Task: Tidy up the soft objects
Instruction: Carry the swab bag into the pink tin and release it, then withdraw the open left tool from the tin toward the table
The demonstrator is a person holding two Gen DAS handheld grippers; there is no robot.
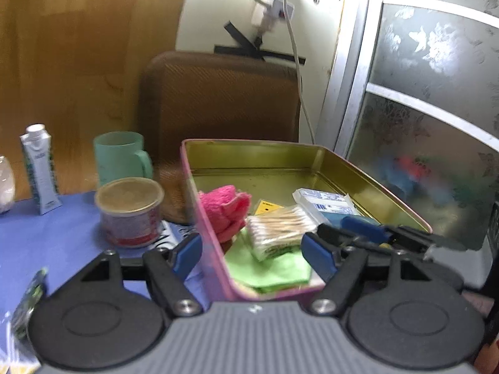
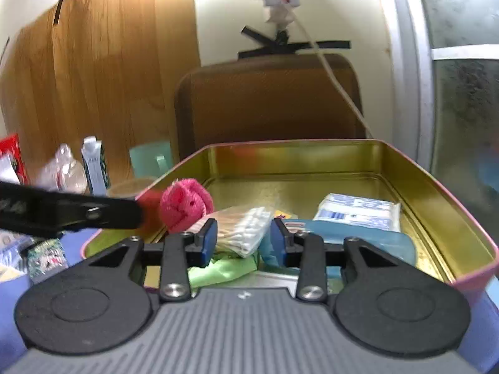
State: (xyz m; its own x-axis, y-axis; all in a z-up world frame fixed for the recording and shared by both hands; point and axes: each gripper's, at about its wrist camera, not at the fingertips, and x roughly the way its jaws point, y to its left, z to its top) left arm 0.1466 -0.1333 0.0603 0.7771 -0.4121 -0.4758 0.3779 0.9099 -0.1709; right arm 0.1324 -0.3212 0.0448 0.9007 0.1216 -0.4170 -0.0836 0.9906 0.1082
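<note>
While your left tool [image 1: 252, 254] hangs spread and empty over the tin's [image 1: 212, 249] near rim, the pink cloth [image 1: 226, 208] lies inside, far left; right tool [image 2: 243, 241] likewise parted, gripping nothing.

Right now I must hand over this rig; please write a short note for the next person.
Left gripper: open, empty, straddling the tin's near-left wall.
Right gripper: open, empty, over the tin.
In the pink metal tin with gold inside: pink fluffy cloth, bag of cotton swabs, green folded cloth, white tissue pack.
Done: these soft things are in.
Left: cannot tell.
</note>
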